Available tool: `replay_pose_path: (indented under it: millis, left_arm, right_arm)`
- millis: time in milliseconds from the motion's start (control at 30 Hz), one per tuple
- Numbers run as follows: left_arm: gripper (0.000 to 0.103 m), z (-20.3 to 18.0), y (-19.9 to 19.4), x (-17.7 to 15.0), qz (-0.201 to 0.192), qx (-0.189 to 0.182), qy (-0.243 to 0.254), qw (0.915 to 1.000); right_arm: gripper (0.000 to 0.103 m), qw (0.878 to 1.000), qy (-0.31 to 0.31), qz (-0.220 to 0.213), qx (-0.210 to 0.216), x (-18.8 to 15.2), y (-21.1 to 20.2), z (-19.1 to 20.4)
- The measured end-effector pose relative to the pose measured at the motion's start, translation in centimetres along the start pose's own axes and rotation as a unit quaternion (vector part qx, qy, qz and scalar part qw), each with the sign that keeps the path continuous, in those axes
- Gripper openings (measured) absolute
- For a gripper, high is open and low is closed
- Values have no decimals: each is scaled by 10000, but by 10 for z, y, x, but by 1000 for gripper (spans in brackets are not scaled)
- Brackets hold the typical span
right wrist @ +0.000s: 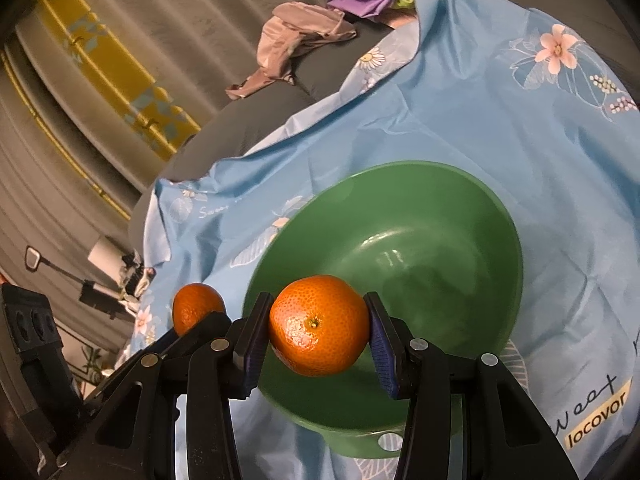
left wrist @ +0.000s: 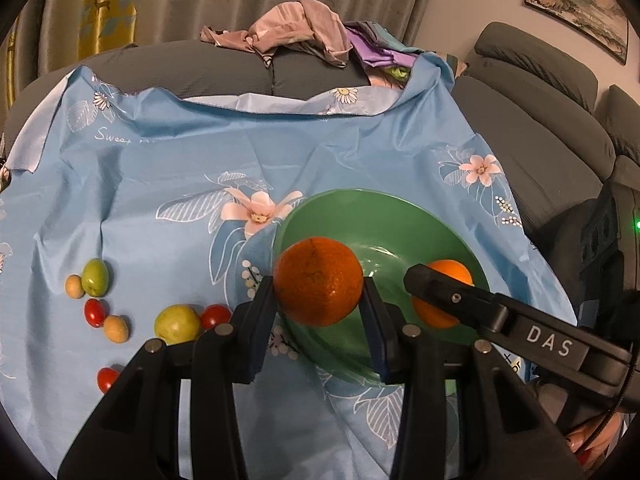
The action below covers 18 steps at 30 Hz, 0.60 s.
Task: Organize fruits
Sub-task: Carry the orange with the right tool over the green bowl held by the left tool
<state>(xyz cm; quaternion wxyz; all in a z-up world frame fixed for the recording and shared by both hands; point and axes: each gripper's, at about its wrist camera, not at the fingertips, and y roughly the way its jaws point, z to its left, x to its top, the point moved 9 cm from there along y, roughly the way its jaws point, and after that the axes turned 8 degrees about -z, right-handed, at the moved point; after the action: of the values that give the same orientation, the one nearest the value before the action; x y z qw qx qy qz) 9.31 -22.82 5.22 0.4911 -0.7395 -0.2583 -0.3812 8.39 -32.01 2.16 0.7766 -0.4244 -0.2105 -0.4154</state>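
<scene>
My left gripper [left wrist: 319, 294] is shut on an orange [left wrist: 318, 281] and holds it over the near left rim of a green bowl [left wrist: 404, 224]. My right gripper [right wrist: 318, 326] is shut on a second orange [right wrist: 319, 325] over the bowl's [right wrist: 472, 248] near side. That second orange [left wrist: 442, 294] and a right finger [left wrist: 452, 298] show in the left wrist view. The left gripper's orange [right wrist: 197, 307] shows at the left of the right wrist view. The bowl's inside is empty.
On the blue floral cloth [left wrist: 168, 168], left of the bowl, lie two green fruits [left wrist: 95, 278] [left wrist: 177, 323], three red tomatoes [left wrist: 96, 312] and two small tan fruits [left wrist: 116, 329]. A grey sofa [left wrist: 532, 128] with heaped clothes [left wrist: 296, 30] stands behind.
</scene>
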Motion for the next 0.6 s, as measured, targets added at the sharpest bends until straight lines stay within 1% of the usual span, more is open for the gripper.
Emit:
replay_pose_path:
  millis: [233, 600]
  left_arm:
    - [41, -3, 7, -4, 98, -44, -16, 9999]
    - [41, -3, 16, -8, 211, -16, -38, 9998]
  right_arm:
    - [48, 9998, -43, 35, -181, -1, 2, -5]
    - [48, 9992, -29, 36, -389, -1, 6, -11]
